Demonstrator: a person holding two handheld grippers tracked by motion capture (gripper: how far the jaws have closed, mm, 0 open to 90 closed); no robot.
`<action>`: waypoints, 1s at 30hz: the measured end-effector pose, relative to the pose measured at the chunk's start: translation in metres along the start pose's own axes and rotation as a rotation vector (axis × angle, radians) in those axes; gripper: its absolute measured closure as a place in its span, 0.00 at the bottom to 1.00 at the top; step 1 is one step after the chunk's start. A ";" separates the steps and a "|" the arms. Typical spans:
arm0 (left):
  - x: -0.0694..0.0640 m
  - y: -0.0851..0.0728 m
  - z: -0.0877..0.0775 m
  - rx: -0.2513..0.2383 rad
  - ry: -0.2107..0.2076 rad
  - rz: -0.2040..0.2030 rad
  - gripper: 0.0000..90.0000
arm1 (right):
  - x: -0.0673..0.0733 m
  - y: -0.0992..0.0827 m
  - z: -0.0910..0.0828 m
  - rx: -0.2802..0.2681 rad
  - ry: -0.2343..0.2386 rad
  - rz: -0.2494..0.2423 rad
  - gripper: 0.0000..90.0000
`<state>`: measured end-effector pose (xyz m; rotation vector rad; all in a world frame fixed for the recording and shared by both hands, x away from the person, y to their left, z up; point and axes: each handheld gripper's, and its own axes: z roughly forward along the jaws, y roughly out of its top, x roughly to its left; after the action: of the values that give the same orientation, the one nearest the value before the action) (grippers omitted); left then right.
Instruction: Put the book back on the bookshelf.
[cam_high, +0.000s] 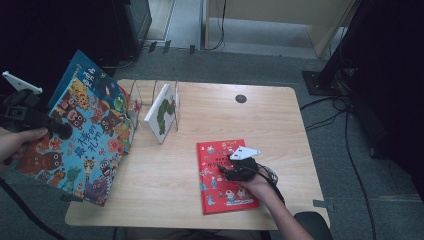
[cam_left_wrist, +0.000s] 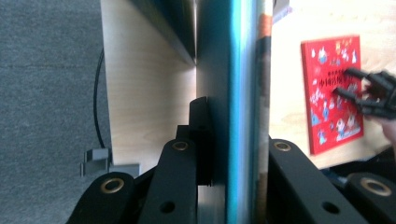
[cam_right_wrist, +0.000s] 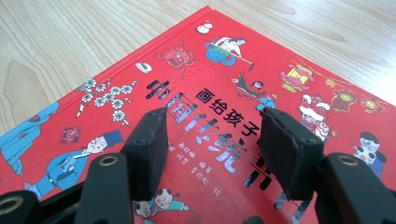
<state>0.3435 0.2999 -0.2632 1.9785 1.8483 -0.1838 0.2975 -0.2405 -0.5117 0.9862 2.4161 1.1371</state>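
Large blue animal-covered picture book (cam_high: 82, 132) is gripped edgewise by the left gripper (cam_high: 60, 131), while the right gripper (cam_high: 227, 167) is held open-jawed over the flat red hardcover book (cam_high: 220, 192) on the table (cam_high: 165, 170).

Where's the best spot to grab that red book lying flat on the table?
Take the red book by its near edge, which lies close to the table's front rim. It lies flat, cover up, so slide it slightly past the rim and pinch across its thickness from the person's side.

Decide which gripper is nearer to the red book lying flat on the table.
Right. The right gripper hangs just over the red book, its jaws open above the cover. The left gripper is off beyond the table's left edge, shut on the big blue picture book.
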 end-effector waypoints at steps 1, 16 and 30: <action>0.000 0.003 0.000 0.002 -0.002 -0.004 0.90 | 0.000 0.000 0.000 0.000 0.001 -0.001 0.47; -0.006 0.051 -0.005 -0.054 0.024 -0.062 0.90 | 0.000 0.001 0.001 0.001 0.005 -0.006 0.49; -0.011 0.090 0.021 -0.102 0.035 -0.063 0.91 | 0.000 0.001 0.001 0.000 0.008 -0.010 0.50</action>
<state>0.4344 0.2795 -0.2591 1.8684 1.9042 -0.0720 0.2982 -0.2392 -0.5115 0.9702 2.4242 1.1401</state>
